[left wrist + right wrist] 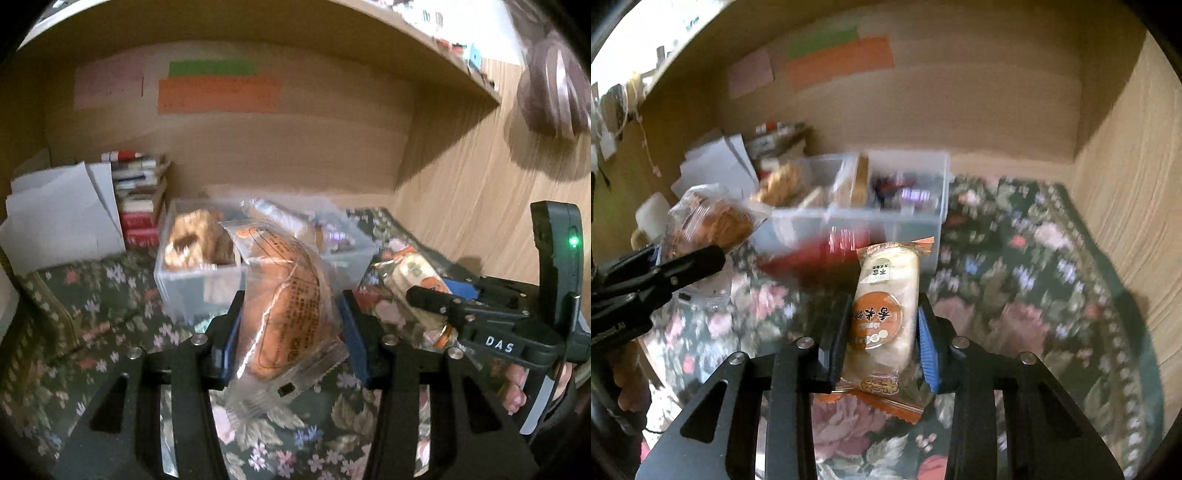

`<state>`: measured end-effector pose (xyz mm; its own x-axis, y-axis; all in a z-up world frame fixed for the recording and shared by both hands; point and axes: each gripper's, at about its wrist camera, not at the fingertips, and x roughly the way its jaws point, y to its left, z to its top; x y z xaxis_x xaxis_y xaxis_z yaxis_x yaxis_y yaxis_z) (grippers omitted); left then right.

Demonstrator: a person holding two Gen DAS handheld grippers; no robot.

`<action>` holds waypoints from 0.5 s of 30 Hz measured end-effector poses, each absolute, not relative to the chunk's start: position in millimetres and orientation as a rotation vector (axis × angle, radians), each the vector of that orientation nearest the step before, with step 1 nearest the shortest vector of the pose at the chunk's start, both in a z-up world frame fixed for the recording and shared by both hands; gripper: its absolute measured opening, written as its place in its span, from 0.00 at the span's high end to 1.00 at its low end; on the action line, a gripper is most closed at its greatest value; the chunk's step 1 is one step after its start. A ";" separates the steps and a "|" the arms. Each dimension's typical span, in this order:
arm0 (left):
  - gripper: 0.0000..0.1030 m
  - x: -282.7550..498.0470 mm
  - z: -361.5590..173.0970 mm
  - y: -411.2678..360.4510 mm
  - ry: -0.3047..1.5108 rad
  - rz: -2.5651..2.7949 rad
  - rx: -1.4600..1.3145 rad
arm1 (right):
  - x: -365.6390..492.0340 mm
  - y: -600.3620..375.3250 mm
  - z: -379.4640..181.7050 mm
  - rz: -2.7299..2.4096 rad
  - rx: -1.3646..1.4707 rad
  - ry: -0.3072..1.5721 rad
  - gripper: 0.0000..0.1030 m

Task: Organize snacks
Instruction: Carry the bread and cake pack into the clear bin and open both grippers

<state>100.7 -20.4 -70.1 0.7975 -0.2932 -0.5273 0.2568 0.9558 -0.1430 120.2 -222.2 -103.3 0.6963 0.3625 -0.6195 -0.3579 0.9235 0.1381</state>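
Between the left gripper's [290,325] blue pads sits a bun [284,306] in clear wrap with orange print, pinched at both sides and raised off the floral cloth [92,317]. Its top leans toward the bin [199,284] just ahead, a clear divided box with brown snacks [192,240] in its left part and small wrapped pieces [332,236] in its right. Left of the bin lie white papers [62,221] and a stack of books [138,199]. To this gripper's right, close by, is the right gripper [417,295], seen from the side.

Between the right gripper's [881,325] pads stands a rice cake [886,306] in an orange-edged wrapper with a round orange label, clamped at both long sides, upright and off the cloth [1034,295]. Ahead of it is the bin [916,229], with a blurred red packet [827,254] at its near wall. To the left, the left gripper [683,258] holds the bun [709,218] beside the bin's left end. Coloured notes [838,59] are stuck on the back panel.
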 end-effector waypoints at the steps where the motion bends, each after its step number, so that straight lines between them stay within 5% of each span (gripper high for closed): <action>1: 0.53 104.0 -66.5 -20.1 0.571 -0.295 -0.067 | 121.9 -222.3 -99.3 0.400 0.005 0.681 0.70; 15: 0.53 171.4 -37.3 -16.2 0.508 -0.209 -0.040 | 185.8 -208.8 -49.7 0.386 -0.008 0.565 0.70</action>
